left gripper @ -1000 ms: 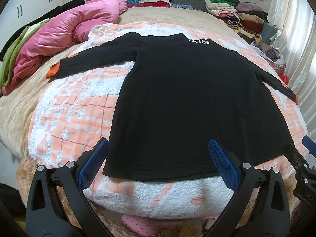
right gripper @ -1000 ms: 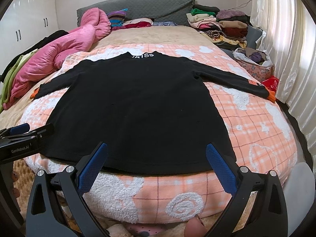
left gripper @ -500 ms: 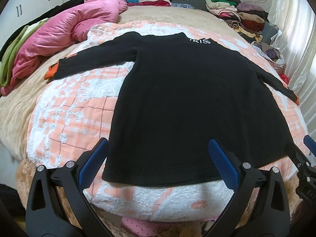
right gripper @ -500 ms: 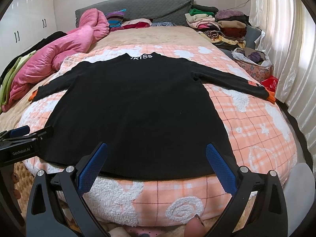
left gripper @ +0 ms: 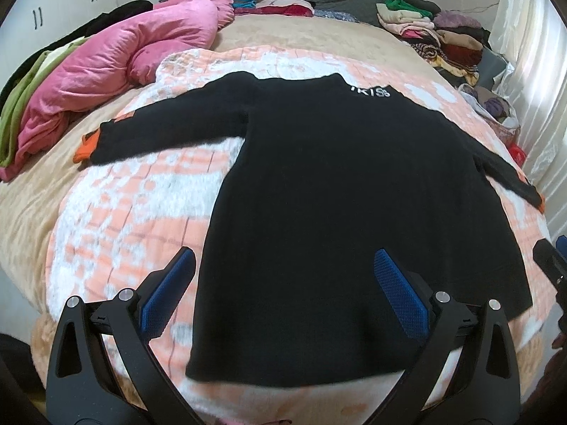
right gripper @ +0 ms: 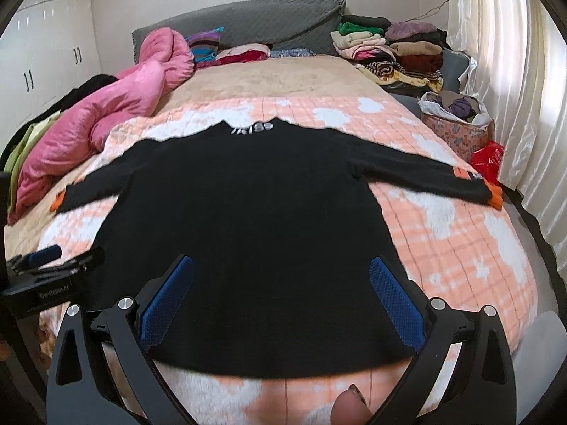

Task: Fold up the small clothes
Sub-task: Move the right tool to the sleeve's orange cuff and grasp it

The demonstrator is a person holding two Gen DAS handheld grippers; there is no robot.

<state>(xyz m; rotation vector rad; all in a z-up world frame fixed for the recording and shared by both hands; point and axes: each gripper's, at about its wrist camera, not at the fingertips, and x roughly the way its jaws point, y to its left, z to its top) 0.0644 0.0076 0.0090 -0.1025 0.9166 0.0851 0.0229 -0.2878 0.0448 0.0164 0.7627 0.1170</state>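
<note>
A black long-sleeved top [left gripper: 336,205] [right gripper: 255,226] lies flat on the peach-and-white blanket, collar with white lettering at the far end, sleeves spread out with orange cuffs [left gripper: 85,148] [right gripper: 494,193]. My left gripper [left gripper: 283,283] hovers open over the hem's left part, blue pads wide apart. My right gripper [right gripper: 281,287] hovers open above the lower middle of the top, nothing between its fingers. The left gripper also shows at the left edge of the right wrist view [right gripper: 53,269].
A pink quilt [left gripper: 117,71] and green and black clothes lie along the bed's left side. Stacks of folded clothes [right gripper: 393,53] sit at the far right by the grey headboard. A patterned basket [right gripper: 457,124] and a red bag stand by the curtain.
Both grippers have moved forward and lower over the top's hem; the garment fills more of both views. The top itself has not moved.
</note>
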